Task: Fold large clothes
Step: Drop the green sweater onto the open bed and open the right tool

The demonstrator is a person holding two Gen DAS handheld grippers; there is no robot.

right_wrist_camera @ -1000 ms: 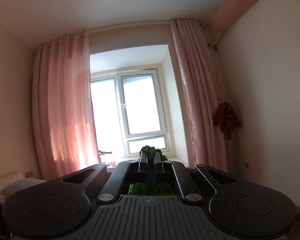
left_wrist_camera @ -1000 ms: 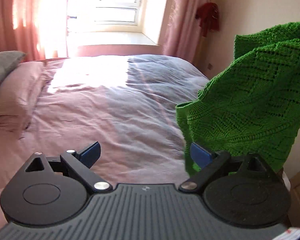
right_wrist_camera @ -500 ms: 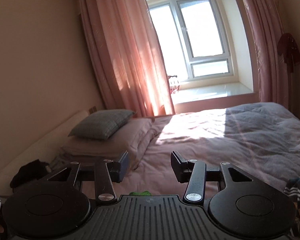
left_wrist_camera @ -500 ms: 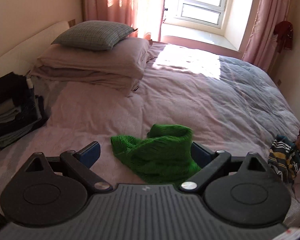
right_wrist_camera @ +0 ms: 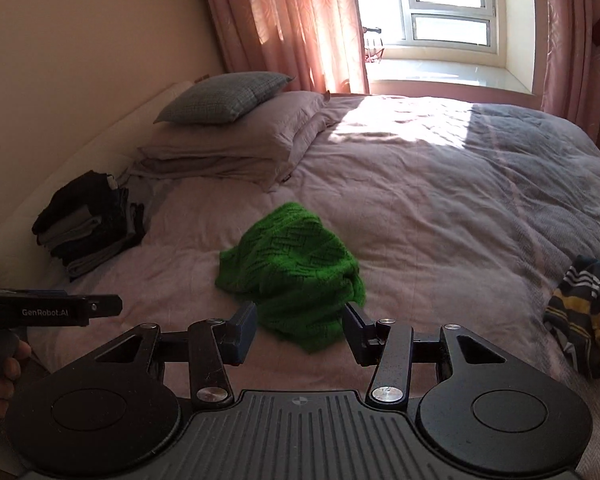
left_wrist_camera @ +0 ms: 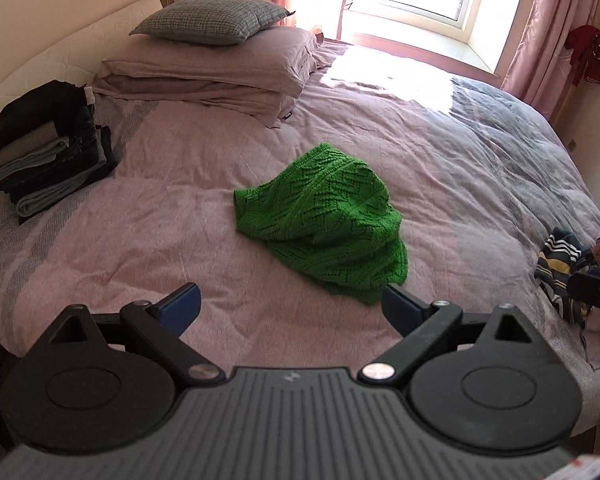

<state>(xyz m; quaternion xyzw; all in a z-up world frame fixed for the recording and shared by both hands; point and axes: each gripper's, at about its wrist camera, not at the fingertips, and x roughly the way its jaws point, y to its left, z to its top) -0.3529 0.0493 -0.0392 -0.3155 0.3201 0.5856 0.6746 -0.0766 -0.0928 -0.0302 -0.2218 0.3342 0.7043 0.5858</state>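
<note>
Green sweater (left_wrist_camera: 320, 216) heaped on the bed (left_wrist_camera: 148, 240), both grippers empty.

The sweater lies crumpled mid-bed, well apart from the folded stack (left_wrist_camera: 44, 148) by the headboard and from the striped garment (left_wrist_camera: 560, 268) at the bed's opposite edge. Left gripper (left_wrist_camera: 290, 306): jaws spread wide, nothing between them, the sweater's near hem just beyond its fingertips. Right gripper (right_wrist_camera: 300, 330): jaws parted, nothing gripped, the sweater's near edge showing through the gap. Judged handling: an open lace knit, soft and limp, light to moderate in weight, likely to stretch under its own hang and to snag on a finger edge. No shape holds by itself. Recommended hold: the ribbed hem or a shoulder seam, one gripper at each corner, pinching a full thickness of edge, not a single loop. Collar and sleeves cannot be located in the heap.
</note>
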